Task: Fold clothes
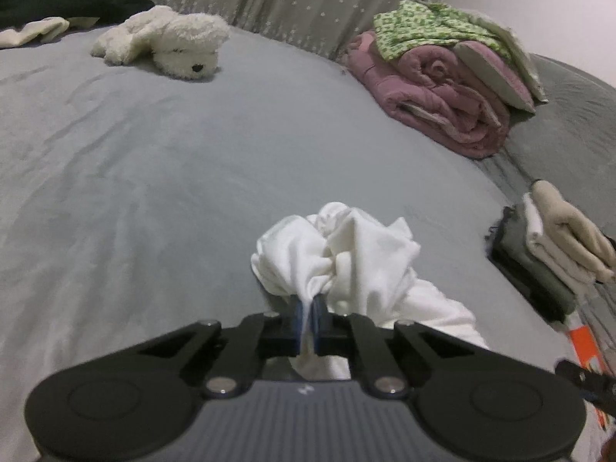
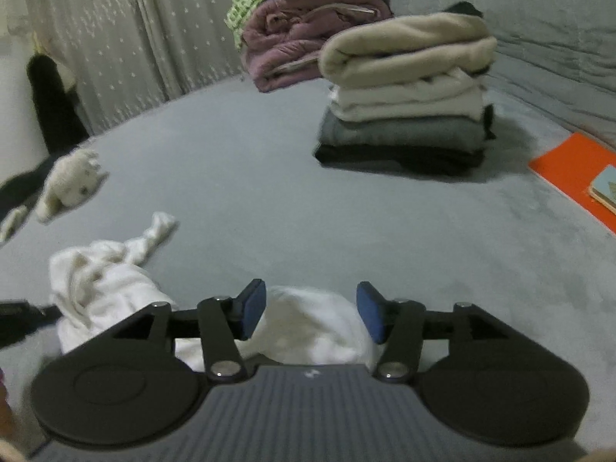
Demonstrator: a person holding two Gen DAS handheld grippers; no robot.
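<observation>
A crumpled white garment [image 1: 346, 246] lies bunched on the grey bed sheet [image 1: 134, 177] in the left wrist view. My left gripper [image 1: 308, 308] is shut on a pinched fold of it, and the cloth trails back between the blue pads. In the right wrist view the same white garment [image 2: 104, 281] spreads from the left to under the gripper. My right gripper [image 2: 311, 313] stands open above a white fold [image 2: 312, 323], its blue pads well apart and not pressing on the cloth.
A stack of folded clothes [image 2: 408, 92] stands on the bed to the right, beige on top, dark at the bottom. A rolled pink quilt [image 1: 435, 92] with green patterned cloth lies at the back. A white plush dog [image 1: 169, 38] rests far left. An orange book [image 2: 573, 177] lies at the right edge.
</observation>
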